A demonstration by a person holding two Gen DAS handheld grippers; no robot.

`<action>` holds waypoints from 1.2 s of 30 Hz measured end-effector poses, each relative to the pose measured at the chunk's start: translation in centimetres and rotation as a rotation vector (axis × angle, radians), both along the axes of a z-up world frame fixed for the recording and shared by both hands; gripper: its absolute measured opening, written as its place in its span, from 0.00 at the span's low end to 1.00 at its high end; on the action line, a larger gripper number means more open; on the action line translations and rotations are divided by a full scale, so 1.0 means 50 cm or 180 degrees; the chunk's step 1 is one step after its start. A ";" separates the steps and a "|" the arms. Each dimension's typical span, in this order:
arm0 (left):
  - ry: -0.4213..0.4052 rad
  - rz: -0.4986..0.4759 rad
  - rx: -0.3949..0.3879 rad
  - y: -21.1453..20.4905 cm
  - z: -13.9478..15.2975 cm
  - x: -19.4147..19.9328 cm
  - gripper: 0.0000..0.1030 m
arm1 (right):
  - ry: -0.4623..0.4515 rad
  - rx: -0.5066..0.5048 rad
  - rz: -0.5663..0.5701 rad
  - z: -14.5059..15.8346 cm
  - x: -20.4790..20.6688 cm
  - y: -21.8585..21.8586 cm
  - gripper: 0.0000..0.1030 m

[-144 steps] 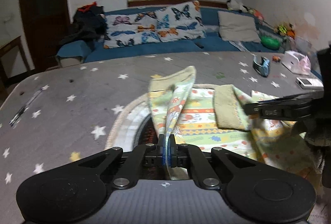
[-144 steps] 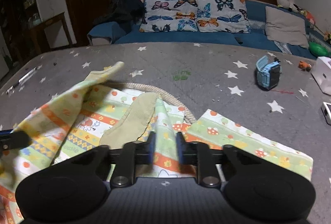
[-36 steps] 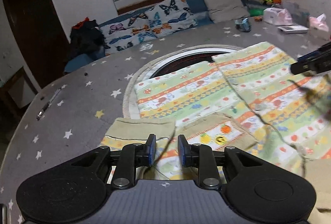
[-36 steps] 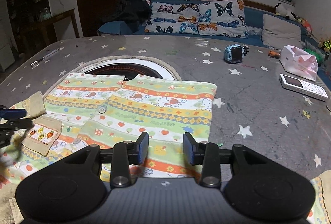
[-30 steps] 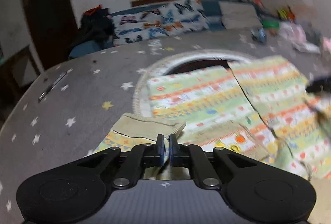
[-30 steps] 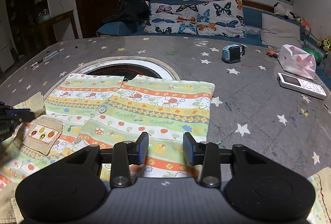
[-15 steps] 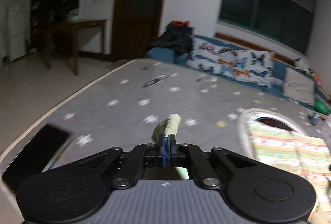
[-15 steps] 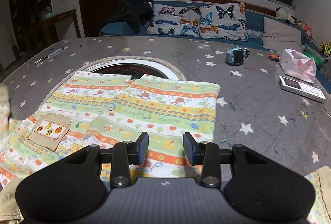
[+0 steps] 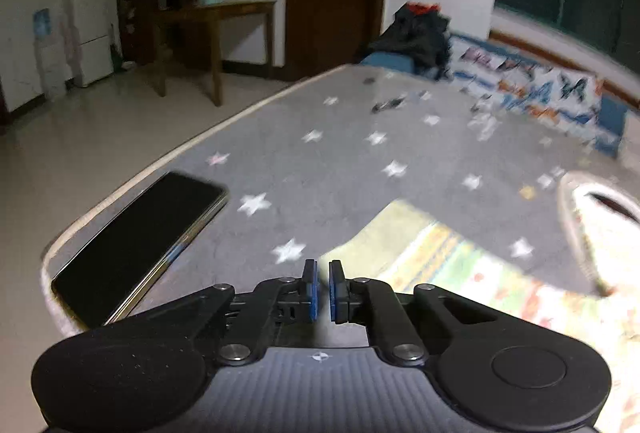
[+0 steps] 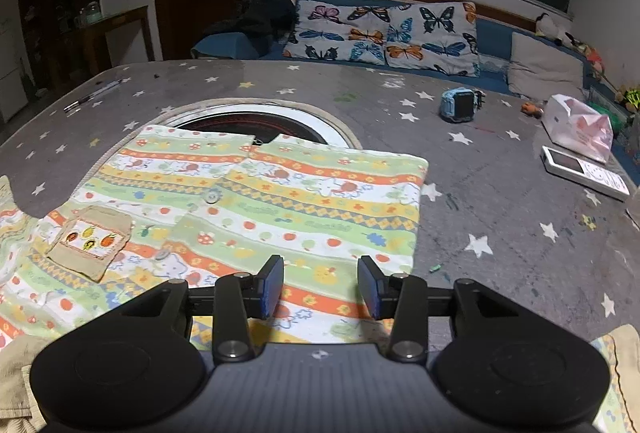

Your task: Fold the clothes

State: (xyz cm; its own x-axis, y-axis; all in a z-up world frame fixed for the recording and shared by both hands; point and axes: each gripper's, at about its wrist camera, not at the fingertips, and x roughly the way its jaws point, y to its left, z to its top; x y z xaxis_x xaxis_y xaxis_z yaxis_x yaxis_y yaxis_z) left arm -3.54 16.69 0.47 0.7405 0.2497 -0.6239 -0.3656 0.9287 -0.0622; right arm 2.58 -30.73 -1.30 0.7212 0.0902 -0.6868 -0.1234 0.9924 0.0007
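From the left wrist view you get the near corner of the star-print table (image 9: 320, 169), with a black phone (image 9: 136, 249) lying at its edge in the lower left of the frame, and the floor and a wooden side table (image 9: 224, 33) beyond. The right wrist view shows none of that. It shows the striped patterned shirt (image 10: 280, 201) spread flat across the middle of the frame, its tan pocket (image 10: 90, 235) at centre left, a blue watch (image 10: 460, 105) upper right and a white device (image 10: 584, 171) at the right edge.

The left gripper (image 9: 322, 291) has its blue pads a narrow slit apart and parting, with nothing between them. The shirt's sleeve end lies on the table just past its fingertips, running to the right of the frame, blurred. The right gripper (image 10: 320, 291) hangs over the shirt's near hem, jaws spread and widening, and no cloth is pinched between them.

Half a second ago the left pads were pressed together on the tan sleeve cuff. Now the cuff is out of them and lies on the table. A second ago the sleeve was folded in beside the pocket, and it now stretches out toward the table's corner.
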 end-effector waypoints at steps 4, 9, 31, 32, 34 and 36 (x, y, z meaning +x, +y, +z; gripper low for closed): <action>-0.0016 -0.0476 -0.0035 -0.056 0.008 0.018 0.07 | 0.0034 0.0007 -0.0078 -0.012 0.008 -0.011 0.40; 0.0090 -0.0877 -0.0096 -0.113 -0.015 0.058 0.07 | 0.0063 0.0033 -0.0155 -0.023 0.013 -0.022 0.40; 0.0200 -0.0632 0.0465 -0.083 -0.047 0.136 0.09 | -0.0025 0.0080 -0.0458 -0.024 0.085 -0.087 0.40; 0.0198 -0.0633 0.0465 -0.083 -0.047 0.137 0.09 | -0.0011 0.0087 -0.0464 -0.025 0.095 -0.093 0.39; 0.0193 -0.0637 0.0474 -0.083 -0.048 0.139 0.09 | 0.0008 0.0093 -0.0464 -0.029 0.115 -0.101 0.39; 0.0189 -0.0646 0.0491 -0.083 -0.048 0.141 0.08 | 0.0008 0.0116 -0.0455 -0.032 0.131 -0.104 0.31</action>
State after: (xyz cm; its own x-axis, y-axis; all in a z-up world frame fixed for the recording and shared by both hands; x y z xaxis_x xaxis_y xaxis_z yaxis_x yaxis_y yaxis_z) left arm 3.53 12.55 -1.91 0.7484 0.1953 -0.6338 -0.1697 0.9802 0.1017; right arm 9.15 -35.92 -2.91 0.7267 0.0114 -0.6868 0.0194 0.9991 0.0371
